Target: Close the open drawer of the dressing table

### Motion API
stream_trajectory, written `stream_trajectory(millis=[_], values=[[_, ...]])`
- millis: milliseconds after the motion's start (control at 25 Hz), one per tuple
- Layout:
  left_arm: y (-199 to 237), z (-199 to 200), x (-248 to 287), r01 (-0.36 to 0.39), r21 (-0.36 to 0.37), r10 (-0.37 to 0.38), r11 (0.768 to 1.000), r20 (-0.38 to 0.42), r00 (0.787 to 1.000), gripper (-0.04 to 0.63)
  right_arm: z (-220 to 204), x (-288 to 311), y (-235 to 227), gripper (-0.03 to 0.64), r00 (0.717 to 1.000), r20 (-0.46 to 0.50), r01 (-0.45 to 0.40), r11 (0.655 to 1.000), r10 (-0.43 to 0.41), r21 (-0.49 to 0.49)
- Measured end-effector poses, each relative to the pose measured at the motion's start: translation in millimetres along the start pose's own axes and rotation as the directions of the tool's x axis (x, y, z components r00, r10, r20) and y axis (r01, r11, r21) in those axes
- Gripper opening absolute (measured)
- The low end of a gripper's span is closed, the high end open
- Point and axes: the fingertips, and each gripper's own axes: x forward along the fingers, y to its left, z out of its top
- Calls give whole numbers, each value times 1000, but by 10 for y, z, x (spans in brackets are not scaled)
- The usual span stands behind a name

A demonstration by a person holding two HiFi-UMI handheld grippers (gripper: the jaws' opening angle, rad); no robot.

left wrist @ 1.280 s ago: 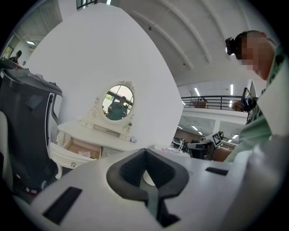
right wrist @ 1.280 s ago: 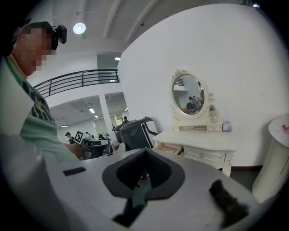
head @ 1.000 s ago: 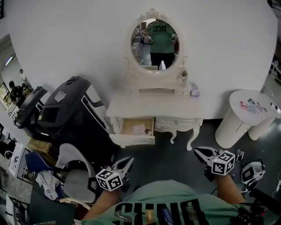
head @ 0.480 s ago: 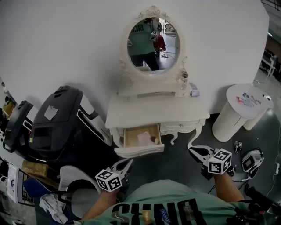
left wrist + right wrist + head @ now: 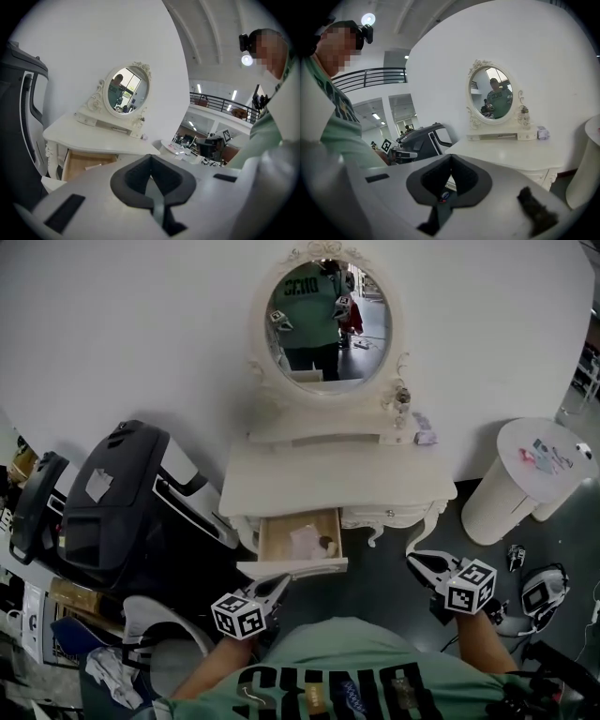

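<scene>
Dressing table (image 5: 328, 470) is standing against the white wall, with its oval mirror (image 5: 326, 320) showing a person in a green shirt. The drawer (image 5: 292, 567) is sitting pulled out on the table's left side under the top, and a pale sheet and a small dark item are lying inside. The left gripper (image 5: 277, 583) is hanging just in front of the drawer front, pointing up toward it. Its jaws are pressed together with nothing between them, and the left gripper view shows the tips meeting. From that view the drawer is showing low at the left, beyond the jaws and apart from them, so it isn't touching. The right gripper (image 5: 414, 560) is hovering lower right of the table by the curved legs, well apart from the drawer. Its jaws are also pressed together and holding nothing. A small bottle (image 5: 401, 395) and a little box (image 5: 424, 437) are sitting on the raised shelf at the right, under the mirror. A big black unit (image 5: 122, 493) is standing just left of the table, and a round white side table (image 5: 534, 465) is standing to the right with small items lying on it. A chair (image 5: 155, 629) is sitting lower left by the person's left arm, and black gear and cables are lying on the dark floor lower right.
</scene>
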Motion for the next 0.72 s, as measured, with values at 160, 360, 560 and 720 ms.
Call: stream_trajectory(millis=[160,360,560,720], values=[[92,-55,337,-99,-13,99,995,-36,994,9,150,146,-423,11,997,-11,-79,997,79,-21],[284,-193,599,-204,-39,200,978,-93,975,9,281,457,-799,11,987,-49,-157,986,154,-58],[606,-392,510,-244,-47,235,969,-145,961,9,283,816,-704,11,982,-49,-187,981,185,-56],[1036,-559,380,-213,-44,201,976,-191,961,9,225,1157,-542,11,990,-59,-131,990,127,-55]])
